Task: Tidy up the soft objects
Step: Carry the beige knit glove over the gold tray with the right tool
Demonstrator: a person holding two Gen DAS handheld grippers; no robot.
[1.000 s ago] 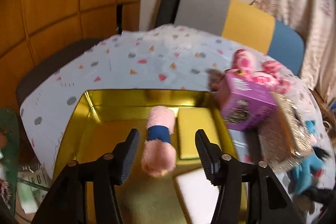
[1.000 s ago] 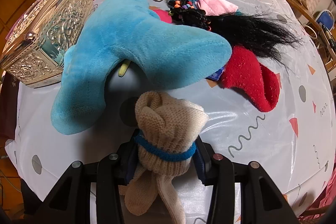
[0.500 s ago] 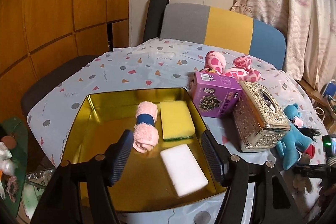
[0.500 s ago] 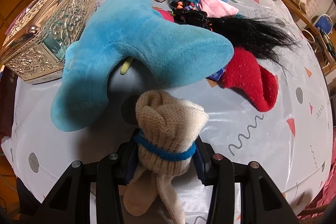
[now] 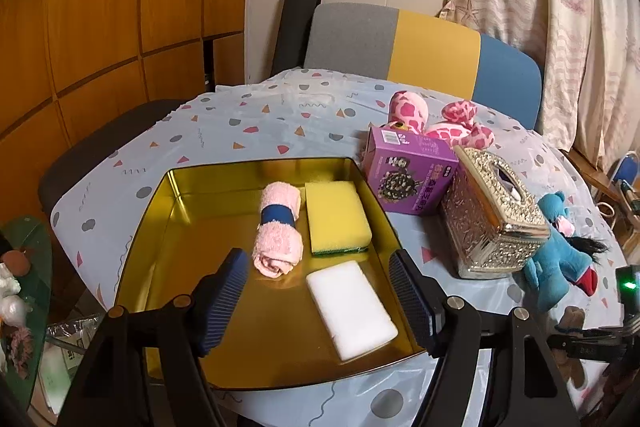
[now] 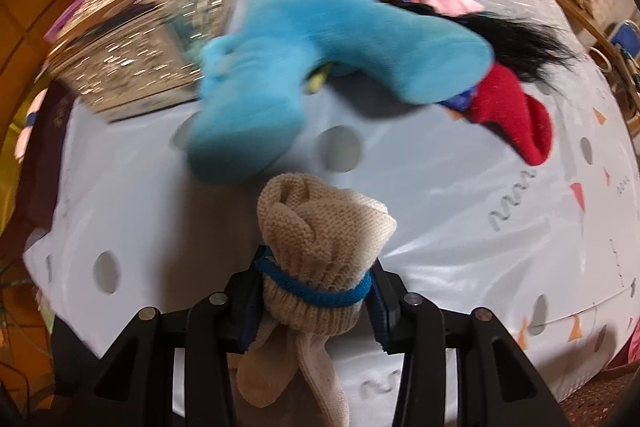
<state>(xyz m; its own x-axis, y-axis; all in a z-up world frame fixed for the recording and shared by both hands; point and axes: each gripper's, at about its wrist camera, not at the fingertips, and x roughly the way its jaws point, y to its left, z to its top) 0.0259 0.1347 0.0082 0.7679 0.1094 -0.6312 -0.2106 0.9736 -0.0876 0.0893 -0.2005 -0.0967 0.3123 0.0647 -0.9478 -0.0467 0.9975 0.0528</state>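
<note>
Left gripper: jaws just opened wider, nothing held.
Pink towel roll: laid in gold tray.
Right gripper: clamped on beige sock bundle.

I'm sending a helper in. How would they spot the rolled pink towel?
Find the shallow gold metal tray on the patterned tablecloth. The rolled pink towel lies inside, left of the yellow sponge. Only it wears a dark blue band.
</note>
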